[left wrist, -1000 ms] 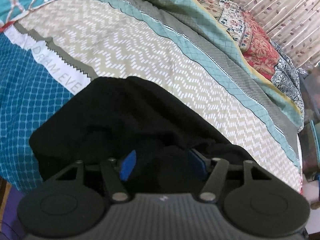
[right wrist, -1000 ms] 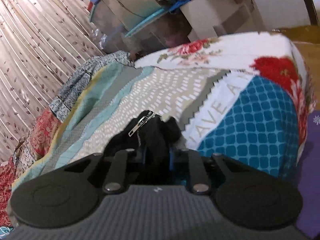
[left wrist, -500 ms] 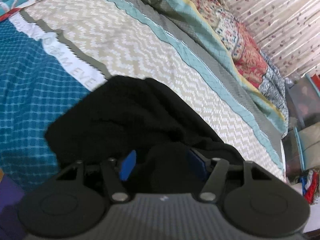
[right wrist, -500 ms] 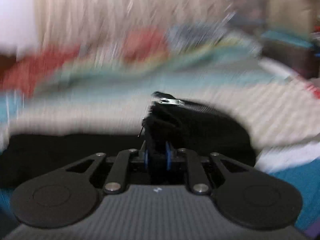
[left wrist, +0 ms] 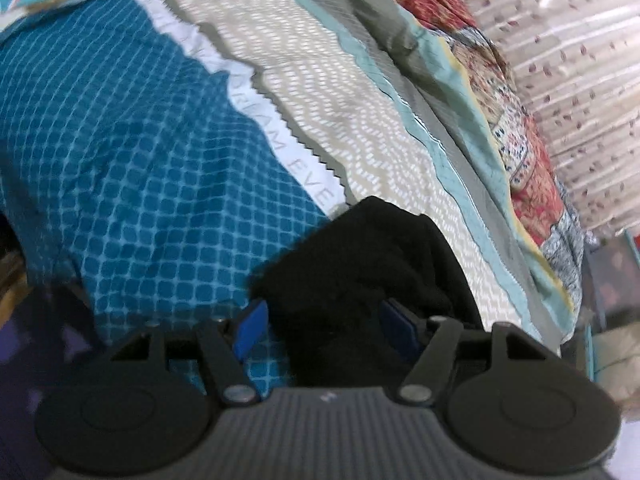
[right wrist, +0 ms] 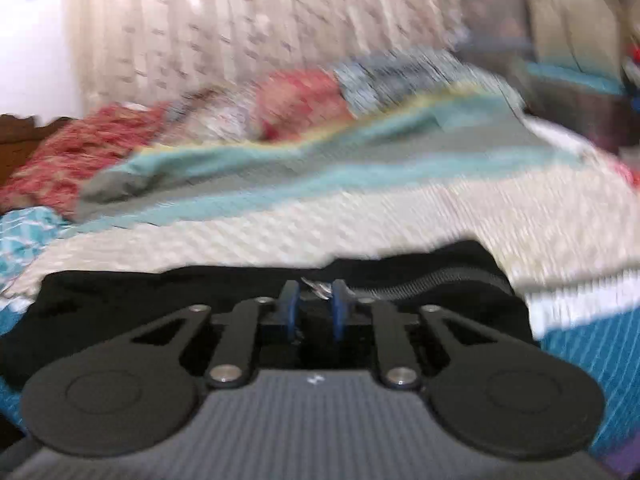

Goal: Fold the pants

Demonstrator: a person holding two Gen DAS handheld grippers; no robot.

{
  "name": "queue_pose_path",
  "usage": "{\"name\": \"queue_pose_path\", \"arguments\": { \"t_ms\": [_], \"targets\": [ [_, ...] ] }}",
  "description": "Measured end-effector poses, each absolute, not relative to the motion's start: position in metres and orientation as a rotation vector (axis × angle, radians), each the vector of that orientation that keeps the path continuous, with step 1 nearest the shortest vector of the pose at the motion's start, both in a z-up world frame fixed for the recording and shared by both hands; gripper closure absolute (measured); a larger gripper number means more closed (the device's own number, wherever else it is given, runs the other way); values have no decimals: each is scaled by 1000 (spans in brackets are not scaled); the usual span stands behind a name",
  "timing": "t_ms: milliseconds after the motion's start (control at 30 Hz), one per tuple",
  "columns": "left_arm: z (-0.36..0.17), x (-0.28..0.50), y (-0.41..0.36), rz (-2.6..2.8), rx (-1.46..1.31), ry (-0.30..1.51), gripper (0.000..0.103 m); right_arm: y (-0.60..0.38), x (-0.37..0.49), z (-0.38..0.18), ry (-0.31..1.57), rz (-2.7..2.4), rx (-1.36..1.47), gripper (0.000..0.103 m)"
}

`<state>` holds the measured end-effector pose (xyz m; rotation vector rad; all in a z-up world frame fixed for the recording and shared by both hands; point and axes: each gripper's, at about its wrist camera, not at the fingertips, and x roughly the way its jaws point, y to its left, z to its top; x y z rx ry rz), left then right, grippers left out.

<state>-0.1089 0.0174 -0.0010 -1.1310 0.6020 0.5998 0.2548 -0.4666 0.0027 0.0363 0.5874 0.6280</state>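
On the patchwork bedspread [left wrist: 152, 148], near its lettered white strip, the black pants [left wrist: 360, 264] lie bunched, and both tools are at them. From the left gripper [left wrist: 324, 320] the cloth rises straight ahead between the blue pads, which stand wide apart with fabric filling the gap; whether they press on it I cannot tell. The right gripper [right wrist: 314, 306] has its pads drawn close together on the pants [right wrist: 160, 292] at the zipper, so it holds the fly end. In the right view the garment's long axis runs crosswise, a dark band stretching well to the left of the fingers. The right hand looks better placed to carry its end over. Beyond the pants lie the crumpled red floral quilt [right wrist: 80, 152] and the curtain [right wrist: 240, 28], well apart; nothing stands between.
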Motion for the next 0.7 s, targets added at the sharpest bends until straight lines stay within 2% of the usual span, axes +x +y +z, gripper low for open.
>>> {"name": "queue_pose_path", "arguments": {
  "t_ms": [67, 167, 233, 333, 400, 467, 567, 600, 667, 700],
  "targets": [
    [-3, -114, 19, 594, -1150, 584, 33, -450, 271, -33, 776, 579, -67, 84],
    [-5, -125, 23, 585, -1165, 553, 24, -442, 260, -26, 754, 545, -157, 85],
    [-11, -130, 25, 560, -1198, 535, 17, -444, 248, -2, 667, 523, -107, 82],
    [-24, -119, 24, 492, -1236, 552, 13, -425, 227, 22, 589, 629, -62, 82],
    [-35, -102, 21, 446, -1258, 588, 11, -394, 218, 24, 633, 760, -13, 82],
    [-42, -83, 16, 433, -1237, 613, 2, -358, 209, 15, 702, 879, 12, 83],
    [-42, -61, 10, 450, -1180, 625, 1, -301, 199, -5, 793, 1012, 49, 85],
    [-39, -54, 8, 449, -1155, 627, 4, -286, 203, -13, 846, 1036, 79, 85],
    [-35, -43, 5, 448, -1093, 635, 47, -255, 202, -48, 1047, 1052, 128, 84],
    [-35, -38, 6, 435, -1071, 661, 74, -245, 198, -68, 1141, 1036, 116, 92]
  ]
}}
